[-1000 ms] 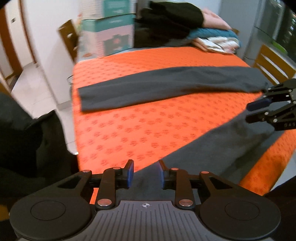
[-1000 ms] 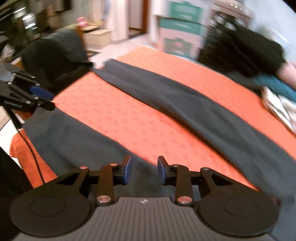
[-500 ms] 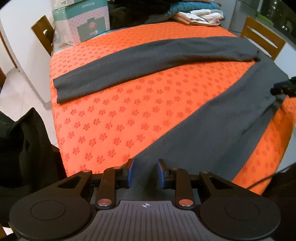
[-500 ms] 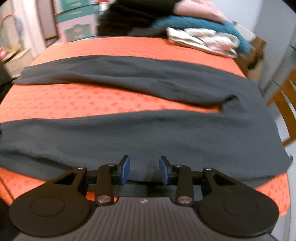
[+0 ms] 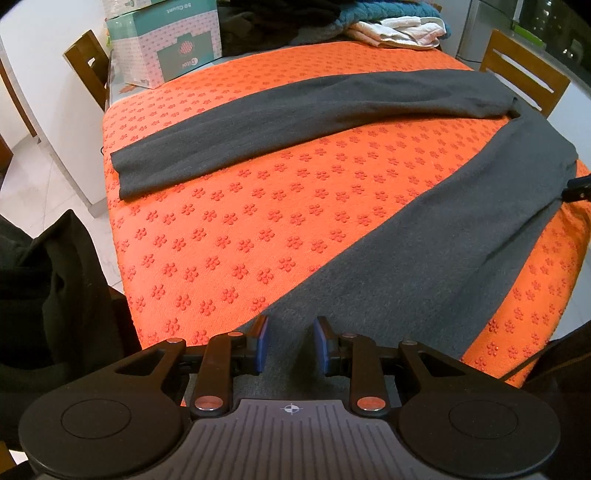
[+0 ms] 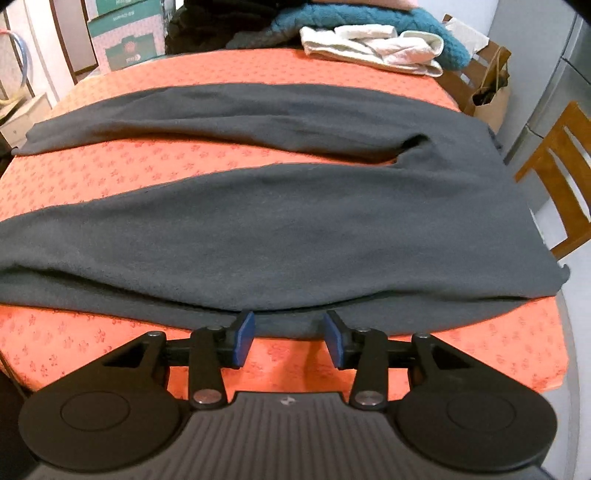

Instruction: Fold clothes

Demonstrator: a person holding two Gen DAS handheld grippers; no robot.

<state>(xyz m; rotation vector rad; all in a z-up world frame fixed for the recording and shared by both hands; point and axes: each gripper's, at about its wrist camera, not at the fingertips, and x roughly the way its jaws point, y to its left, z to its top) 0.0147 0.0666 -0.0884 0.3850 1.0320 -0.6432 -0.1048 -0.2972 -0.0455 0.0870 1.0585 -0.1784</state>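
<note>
Dark grey trousers (image 5: 424,251) lie flat on an orange flower-print mat (image 5: 258,229), legs spread in a V. The far leg (image 5: 295,118) runs across the table; the near leg ends at my left gripper (image 5: 291,343). That gripper is open, its blue pads either side of the hem. In the right wrist view the trousers (image 6: 295,221) fill the middle, waist end to the right. My right gripper (image 6: 290,339) is open at the cloth's near edge, holding nothing. A tip of the right gripper (image 5: 576,188) shows at the left view's right edge.
A pile of clothes, teal knit (image 6: 369,18) and white cloth (image 6: 373,48), sits at the table's far end beside a patterned box (image 5: 166,48). Wooden chairs (image 6: 561,173) stand to the right, another (image 5: 88,66) at far left. A black garment (image 5: 48,295) hangs left.
Both cameras swung and settled. The left gripper came in over the near leg's hem. The right gripper turned from facing left to facing the trousers' near edge, jaws slightly wider.
</note>
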